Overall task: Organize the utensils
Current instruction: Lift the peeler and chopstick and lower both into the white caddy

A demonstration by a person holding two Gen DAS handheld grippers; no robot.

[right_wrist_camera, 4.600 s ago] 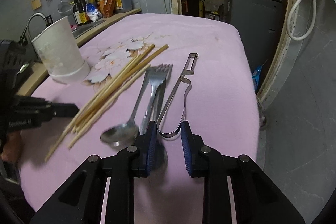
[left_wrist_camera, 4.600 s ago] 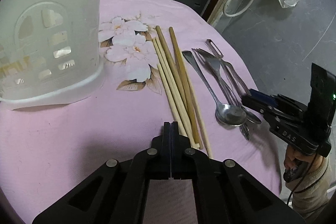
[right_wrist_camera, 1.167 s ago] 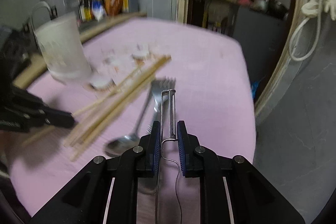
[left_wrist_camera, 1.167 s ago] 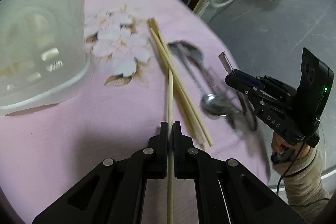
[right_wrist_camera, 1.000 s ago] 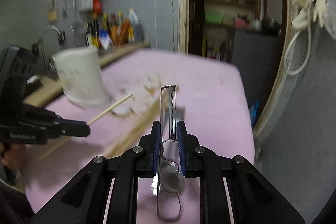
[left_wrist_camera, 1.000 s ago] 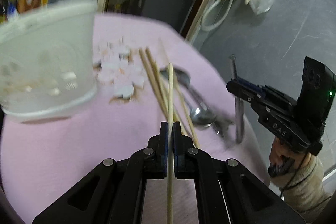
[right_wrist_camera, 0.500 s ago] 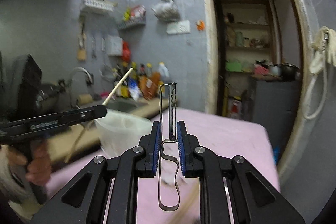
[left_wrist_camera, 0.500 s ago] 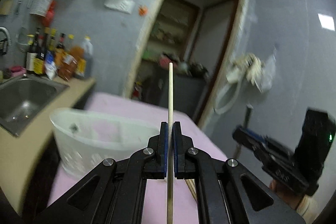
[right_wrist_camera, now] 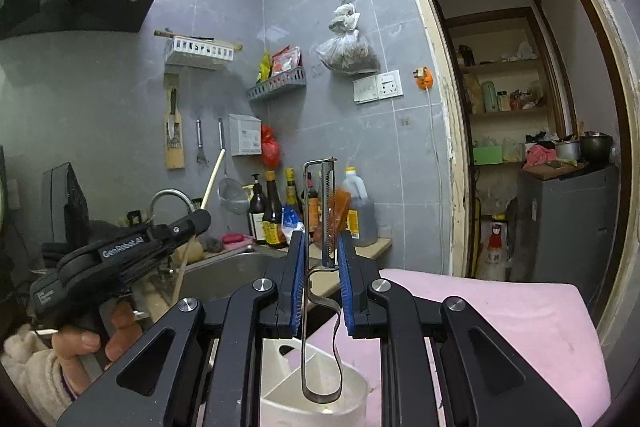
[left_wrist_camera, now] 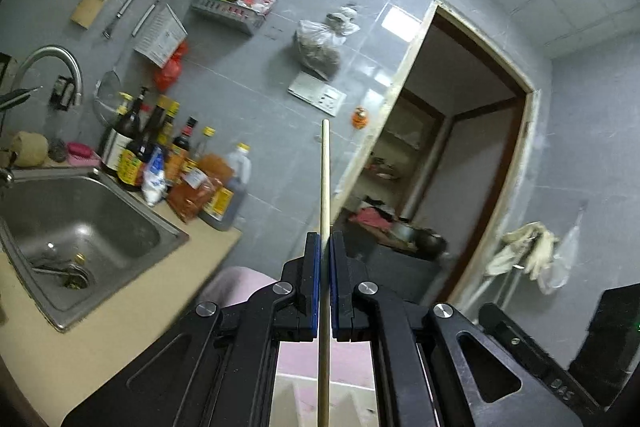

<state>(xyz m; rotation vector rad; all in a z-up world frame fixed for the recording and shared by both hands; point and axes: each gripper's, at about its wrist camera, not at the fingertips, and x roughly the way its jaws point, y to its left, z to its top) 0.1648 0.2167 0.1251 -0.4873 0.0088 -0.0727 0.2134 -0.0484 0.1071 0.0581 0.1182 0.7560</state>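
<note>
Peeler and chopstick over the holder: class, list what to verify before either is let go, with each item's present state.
1. Right gripper shut on peeler: ok.
2. Peeler's loop end above the white holder: ok.
3. Which compartment lies under the loop: cannot tell.
4. Left gripper shut on chopstick: ok.
5. Chopstick's lower end over the holder: cannot tell.

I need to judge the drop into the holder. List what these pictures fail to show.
- Left wrist view: the thin wooden chopstick leaves the bottom edge, so its lower tip is unseen.
- Right wrist view: the white plastic divided utensil holder is cut by the bottom edge and partly hidden behind the right gripper.
</note>
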